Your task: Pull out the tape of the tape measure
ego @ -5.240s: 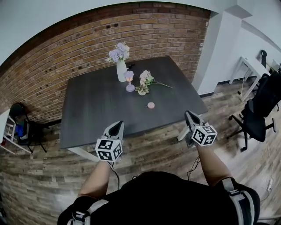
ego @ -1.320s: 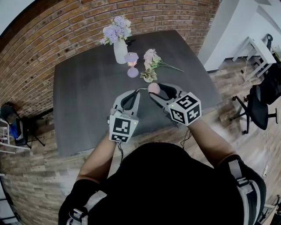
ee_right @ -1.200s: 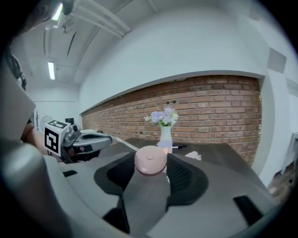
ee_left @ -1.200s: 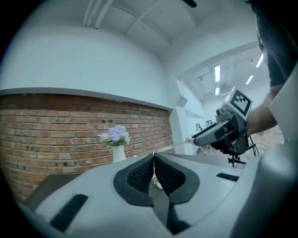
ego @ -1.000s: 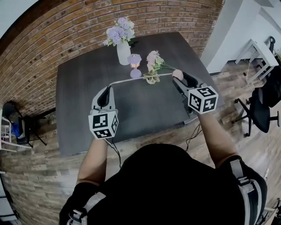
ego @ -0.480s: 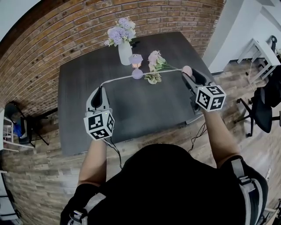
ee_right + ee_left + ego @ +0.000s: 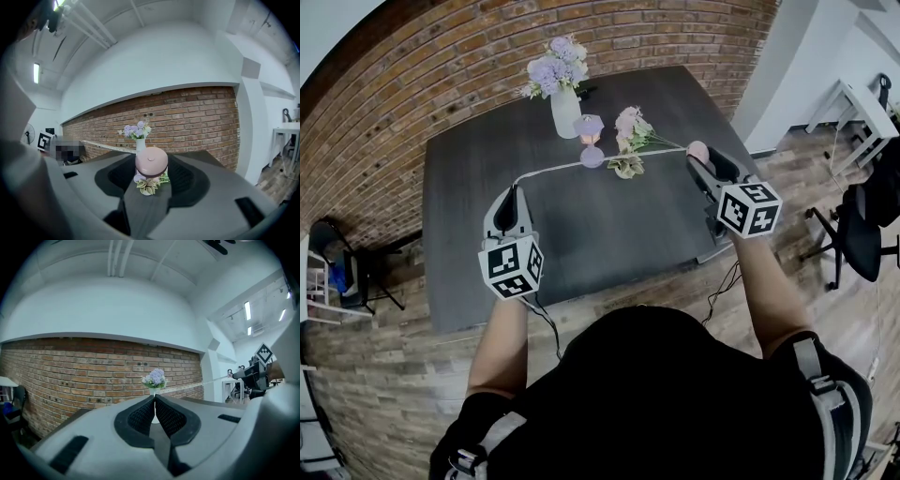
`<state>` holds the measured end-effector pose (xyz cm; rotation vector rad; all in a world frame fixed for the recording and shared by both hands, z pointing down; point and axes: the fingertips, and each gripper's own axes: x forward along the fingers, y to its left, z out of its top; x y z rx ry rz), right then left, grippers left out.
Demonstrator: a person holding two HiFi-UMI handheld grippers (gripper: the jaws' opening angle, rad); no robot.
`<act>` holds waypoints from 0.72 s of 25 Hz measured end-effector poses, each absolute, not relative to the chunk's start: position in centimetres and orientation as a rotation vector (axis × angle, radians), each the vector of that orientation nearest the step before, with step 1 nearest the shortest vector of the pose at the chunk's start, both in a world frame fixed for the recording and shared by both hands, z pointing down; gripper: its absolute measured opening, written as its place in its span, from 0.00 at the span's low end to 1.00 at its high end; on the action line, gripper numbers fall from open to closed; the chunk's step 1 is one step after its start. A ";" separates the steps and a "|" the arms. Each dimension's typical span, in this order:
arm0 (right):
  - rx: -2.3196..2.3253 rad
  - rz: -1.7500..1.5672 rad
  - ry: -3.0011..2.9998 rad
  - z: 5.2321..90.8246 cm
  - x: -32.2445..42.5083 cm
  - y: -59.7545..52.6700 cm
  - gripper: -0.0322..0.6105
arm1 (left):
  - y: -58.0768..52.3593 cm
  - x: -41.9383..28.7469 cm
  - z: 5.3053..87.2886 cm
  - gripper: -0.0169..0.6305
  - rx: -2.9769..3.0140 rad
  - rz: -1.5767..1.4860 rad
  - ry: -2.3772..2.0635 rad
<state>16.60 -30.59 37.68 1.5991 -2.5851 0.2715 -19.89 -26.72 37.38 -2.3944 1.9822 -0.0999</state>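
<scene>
Pink, disc-shaped tape measure (image 7: 151,161) in right gripper (image 7: 703,159) — thin tape (image 7: 558,168) taut.

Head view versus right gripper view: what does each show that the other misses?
Head view only: the tape spanning fully from the left gripper to the right gripper, plus the right gripper's marker cube. Right gripper view only: the ceiling light. Both: the pink tape measure in the right gripper's jaws, the white vase of purple flowers and the brick wall.
</scene>
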 end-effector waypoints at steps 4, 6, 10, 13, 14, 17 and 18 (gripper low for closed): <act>1.599 0.279 -2.581 38.1 16.7 -30.5 0.38 | -26.6 -19.8 37.9 0.05 -2.403 -0.109 1.983; 1.598 0.287 -2.576 38.4 16.8 -30.5 0.38 | -26.6 -19.7 38.4 0.05 -2.406 -0.128 1.981; 1.569 0.333 -2.568 40.9 16.6 -30.6 0.38 | -26.7 -19.7 41.0 0.05 -2.409 -0.232 1.980; 1.516 0.396 -2.502 45.4 16.2 -30.0 0.38 | -26.3 -19.7 45.0 0.05 -2.435 -0.367 2.000; 1.503 0.423 -2.475 47.2 16.1 -29.8 0.38 | -26.0 -19.9 46.8 0.05 -2.445 -0.421 2.026; 1.478 0.534 -2.396 52.7 15.8 -29.3 0.38 | -24.8 -20.5 52.8 0.05 -2.453 -0.622 2.095; 1.469 0.565 -2.369 54.3 15.6 -29.1 0.38 | -24.3 -20.5 54.5 0.05 -2.457 -0.694 2.099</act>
